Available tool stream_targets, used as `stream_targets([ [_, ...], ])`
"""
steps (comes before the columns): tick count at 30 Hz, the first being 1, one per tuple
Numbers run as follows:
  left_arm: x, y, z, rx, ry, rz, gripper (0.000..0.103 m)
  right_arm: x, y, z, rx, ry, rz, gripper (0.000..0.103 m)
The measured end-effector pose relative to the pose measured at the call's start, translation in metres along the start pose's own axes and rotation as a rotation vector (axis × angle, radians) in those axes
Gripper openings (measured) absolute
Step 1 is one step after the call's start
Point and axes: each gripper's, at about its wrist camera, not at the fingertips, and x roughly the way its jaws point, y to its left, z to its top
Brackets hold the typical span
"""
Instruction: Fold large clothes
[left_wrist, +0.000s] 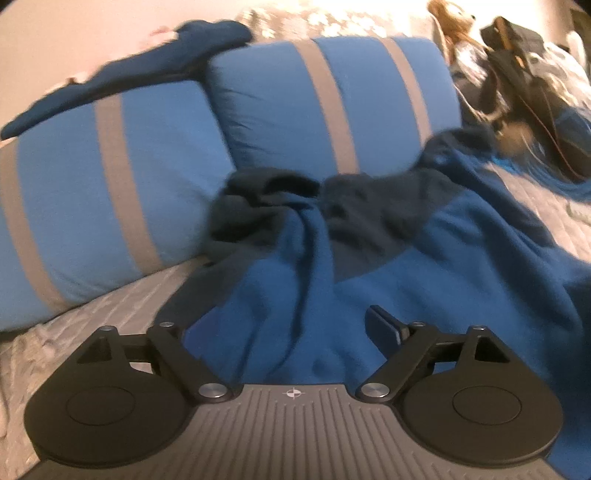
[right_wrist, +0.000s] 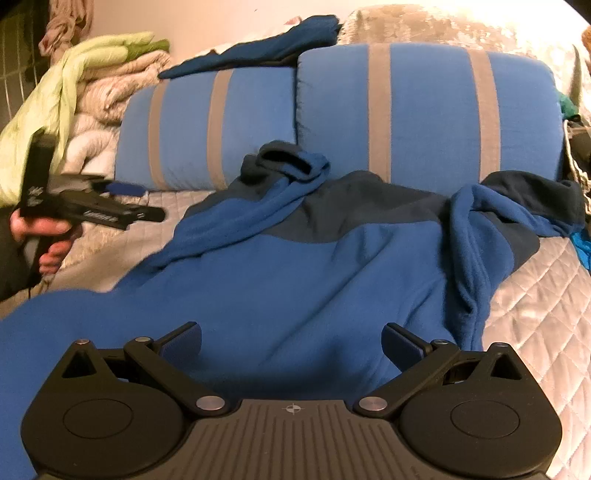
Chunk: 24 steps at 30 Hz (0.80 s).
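A large blue fleece jacket (right_wrist: 295, 280) with dark navy shoulders lies spread on the grey quilted bed cover (right_wrist: 535, 317), its collar toward the pillows. One sleeve (right_wrist: 280, 192) is bunched up on the left and the other sleeve (right_wrist: 472, 236) is folded over on the right. My right gripper (right_wrist: 293, 341) hangs open over the jacket's lower body with nothing gripped. My left gripper (left_wrist: 280, 330) is open above the jacket's left side; only its right pad (left_wrist: 384, 328) shows clearly. In the right wrist view a hand holds the left gripper (right_wrist: 144, 201) over the bed, left of the jacket.
Two blue pillows with grey stripes (right_wrist: 424, 110) stand behind the jacket, a dark blue garment (right_wrist: 258, 48) draped over them. Green and beige blankets (right_wrist: 92, 85) are piled at the far left. A soft toy and bags (left_wrist: 517, 74) crowd the bed's right side.
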Motion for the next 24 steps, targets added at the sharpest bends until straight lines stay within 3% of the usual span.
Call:
stream_targets([
  [6,0.04,-0.008,0.001,0.022,0.046,-0.038,0.068,0.004,0.008,-0.003,-0.041,0.005,-0.016,0.103],
  [8,0.055,-0.01,0.002,0.026,0.067,-0.046,0.057,0.005,0.008,-0.004,-0.046,0.009,-0.009,0.103],
  [12,0.08,-0.012,0.001,0.039,0.099,-0.064,0.056,0.008,0.005,-0.003,-0.019,0.027,0.008,0.103],
  [15,0.096,-0.011,-0.002,0.041,0.14,-0.05,0.033,0.01,0.0,-0.003,0.011,0.038,0.018,0.103],
  [16,0.1,-0.01,-0.003,0.04,0.167,-0.042,0.016,0.011,0.0,-0.003,0.015,0.042,0.022,0.103],
  [17,0.101,-0.009,-0.002,0.045,0.184,-0.031,0.012,0.012,0.0,-0.003,0.019,0.047,0.025,0.103],
  [24,0.047,0.018,0.007,-0.001,0.067,0.002,0.01,0.013,0.0,-0.003,0.017,0.06,0.038,0.103],
])
